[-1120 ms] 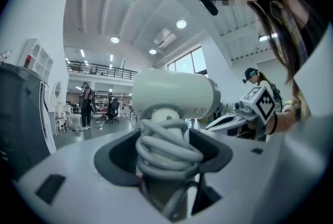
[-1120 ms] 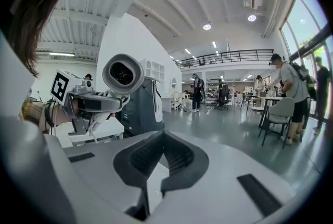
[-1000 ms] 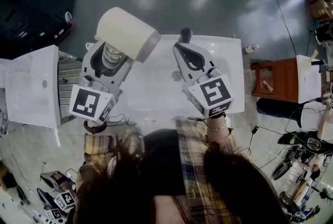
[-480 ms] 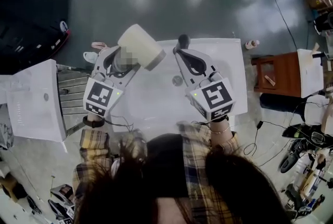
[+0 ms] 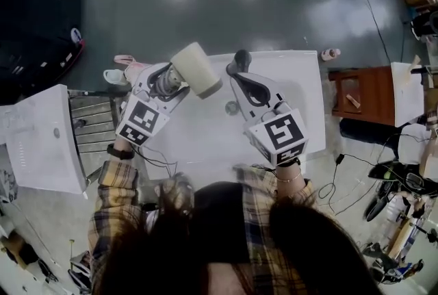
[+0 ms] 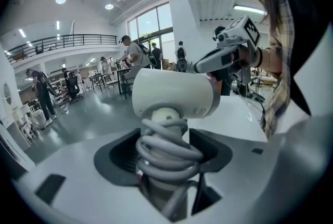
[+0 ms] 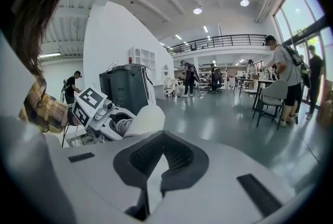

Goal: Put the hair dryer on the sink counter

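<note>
Left claw (image 5: 166, 83): jaws clamped on handle of hair dryer (image 5: 196, 69). Grey cord (image 6: 166, 149) coiled round handle, sitting between jaws. Cream barrel lies crosswise above claw, over left rear part of white table (image 5: 298, 92); contact with table cannot be confirmed from any view. Right claw (image 5: 239, 62): jaws drawn together, nothing between them, positioned over rear edge of table, just beside barrel's wide end, not touching it. Basin drain (image 5: 233, 107) visible in table surface between both claws.
</note>
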{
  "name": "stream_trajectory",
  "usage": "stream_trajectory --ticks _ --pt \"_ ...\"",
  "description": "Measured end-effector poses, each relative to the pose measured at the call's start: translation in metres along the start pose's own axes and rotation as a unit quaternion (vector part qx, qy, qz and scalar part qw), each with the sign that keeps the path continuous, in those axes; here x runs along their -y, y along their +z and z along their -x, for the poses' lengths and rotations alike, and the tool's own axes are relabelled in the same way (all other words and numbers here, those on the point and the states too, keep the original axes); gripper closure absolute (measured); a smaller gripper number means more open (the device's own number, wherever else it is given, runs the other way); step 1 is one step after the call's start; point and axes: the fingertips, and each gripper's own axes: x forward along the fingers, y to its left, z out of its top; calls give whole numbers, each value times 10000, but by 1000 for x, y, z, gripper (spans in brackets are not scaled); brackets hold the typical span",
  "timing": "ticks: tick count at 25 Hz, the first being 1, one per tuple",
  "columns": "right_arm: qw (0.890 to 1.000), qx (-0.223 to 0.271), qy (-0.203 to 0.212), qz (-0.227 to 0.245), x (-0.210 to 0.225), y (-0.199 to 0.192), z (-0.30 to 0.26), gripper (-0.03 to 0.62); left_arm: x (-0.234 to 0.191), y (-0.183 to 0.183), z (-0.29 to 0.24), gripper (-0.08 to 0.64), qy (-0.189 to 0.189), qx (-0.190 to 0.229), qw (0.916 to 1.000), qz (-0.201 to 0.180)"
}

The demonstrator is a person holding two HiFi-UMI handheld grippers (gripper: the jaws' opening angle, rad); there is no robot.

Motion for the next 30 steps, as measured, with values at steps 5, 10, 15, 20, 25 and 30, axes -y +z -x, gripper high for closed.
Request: stream_trajectory --ticks 5,10,15,20,25,30 --pt "9999 -135 8 -42 3 -8 -10 577 0 -26 -19 261 -259 -368 9990 -21" --pt "9996 -267 -19 -122 5 -18 -15 577 0 -47 -37 261 -463 -592 9972 -36" --pt "9992 -354 -55 -193 6 -27 -17 577 8 -63 -59 261 -710 -764 9945 -104" --pt "9991 -357 -127 -202 6 -27 -19 577 9 -82 -69 261 -964 -999 9897 -340" --pt "9989 -354 -229 -200 6 -29 -14 577 9 -93 -74 261 -1089 -1103 9869 -454" --pt "9986 -407 -288 -200 2 -32 -12 577 10 -101 -79 261 -1213 -1197 9842 -476"
